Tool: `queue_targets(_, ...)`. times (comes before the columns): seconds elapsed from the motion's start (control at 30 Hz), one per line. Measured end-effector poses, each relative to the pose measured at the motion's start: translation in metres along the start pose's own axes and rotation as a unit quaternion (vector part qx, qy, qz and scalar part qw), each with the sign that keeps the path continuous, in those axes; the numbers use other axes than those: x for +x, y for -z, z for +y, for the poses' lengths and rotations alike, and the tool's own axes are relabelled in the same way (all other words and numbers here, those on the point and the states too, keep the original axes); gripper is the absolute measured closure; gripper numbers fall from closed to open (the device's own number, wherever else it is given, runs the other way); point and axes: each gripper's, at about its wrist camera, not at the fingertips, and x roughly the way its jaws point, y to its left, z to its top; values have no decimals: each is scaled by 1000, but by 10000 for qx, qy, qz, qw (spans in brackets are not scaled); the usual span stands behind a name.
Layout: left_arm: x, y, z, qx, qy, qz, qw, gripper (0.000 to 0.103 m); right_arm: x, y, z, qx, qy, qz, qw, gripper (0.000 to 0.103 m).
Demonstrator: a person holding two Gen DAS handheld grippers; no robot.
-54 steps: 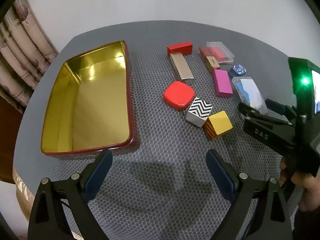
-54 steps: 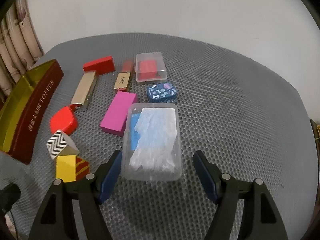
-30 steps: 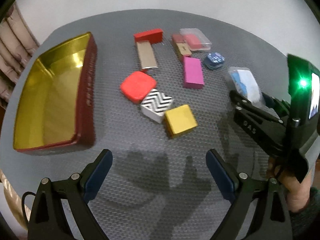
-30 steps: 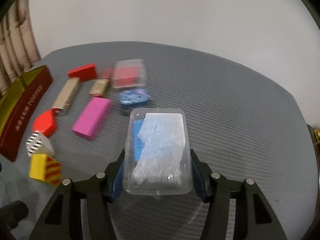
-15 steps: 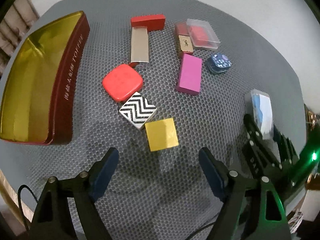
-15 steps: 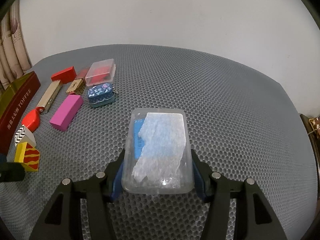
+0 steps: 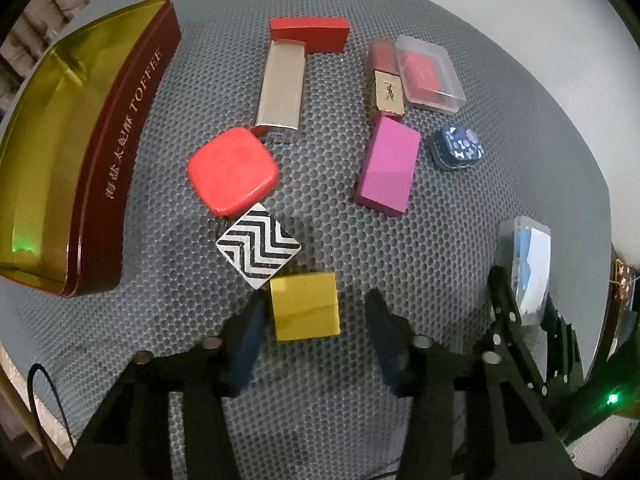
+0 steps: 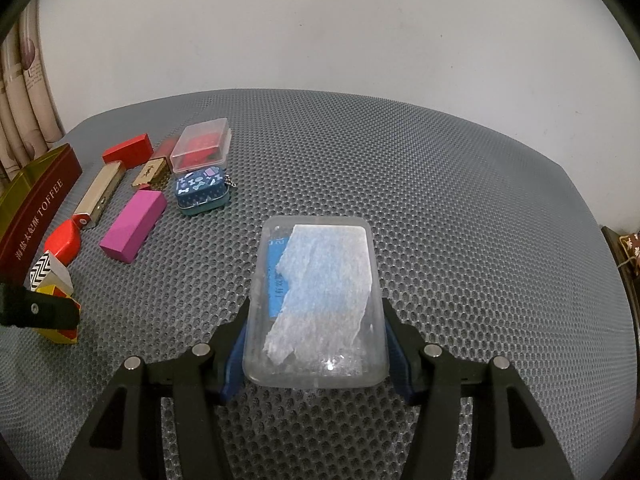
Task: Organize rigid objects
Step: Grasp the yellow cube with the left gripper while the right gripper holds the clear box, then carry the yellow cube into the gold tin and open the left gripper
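My right gripper point(image 8: 316, 344) is clamped on the clear plastic rectangular box w/ blue-and-white contents point(image 8: 316, 304), blue pads pressed to both long sides, box pointing to 12 o'clock and carried above the grey honeycomb mat point(image 8: 460, 208). In the left wrist view the same box point(image 7: 530, 268) shows at 3 o'clock, tilted, in that gripper's black fingers.

My left gripper point(image 7: 316, 336) is spread wide, holding nothing; the yellow square block point(image 7: 305, 306) sits between its fingertips. Can't tell if the left pad touches it; right pad is clear of it.

Vs 0.5 s ago: left gripper has dropped lower and fwd, so the yellow block is now inside the jaws rather than ahead of them. Right gripper's hold on the clear box is unchanged, box a bit higher and farther from the other items.

Pose: left gripper angled steeply down at the mat; right one nearly level, aimed across the mat toward the wall.

Outward from the left gripper: black-and-white zigzag square box point(image 7: 258, 246) at 11 o'clock, corner touching the yellow block; red rounded-square case point(image 7: 233, 171) beyond it; magenta rectangular block point(image 7: 388, 166) at 1 o'clock. Red-and-gold TOFFEE tin point(image 7: 120, 140) lies open at 10 o'clock, inside bare.
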Motion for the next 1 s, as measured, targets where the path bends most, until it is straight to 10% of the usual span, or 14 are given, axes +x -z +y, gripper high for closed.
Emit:
queue_targets(0.83, -55, 30, 12, 1162, -178, -489, 9919, 75, -6, 6, -4, 12, 24, -2, 10000, 44)
queue_targets(1.0, -88, -10, 37, 1261, -412, -846, 9875, 75, -7, 6, -4, 13, 33, -1, 10000, 44)
